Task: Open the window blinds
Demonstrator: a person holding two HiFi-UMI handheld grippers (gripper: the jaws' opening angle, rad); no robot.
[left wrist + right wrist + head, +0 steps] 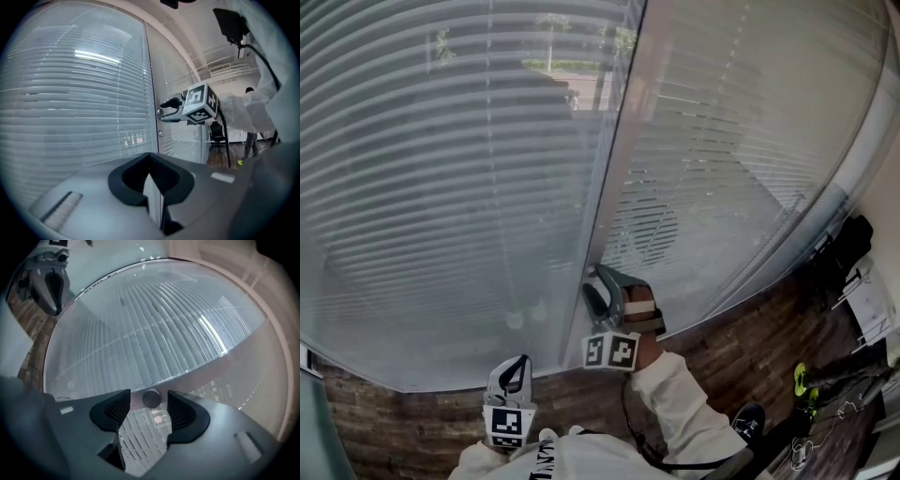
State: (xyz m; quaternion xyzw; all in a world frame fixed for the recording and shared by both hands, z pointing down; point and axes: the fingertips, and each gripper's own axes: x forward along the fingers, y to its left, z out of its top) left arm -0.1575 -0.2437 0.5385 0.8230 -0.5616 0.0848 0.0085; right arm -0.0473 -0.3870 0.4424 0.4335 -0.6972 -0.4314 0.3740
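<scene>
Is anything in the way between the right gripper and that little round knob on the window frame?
Nothing visible does. The right gripper is open, and the round knob sits just ahead in the gap between its jaws, with space on both sides.

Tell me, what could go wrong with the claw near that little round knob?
The right gripper is open with the small knob between its jaws, ungripped. If it closes off-centre, the pads may slip off the round knob. The glass pane sits right behind, so pushing forward might bump it.
</scene>
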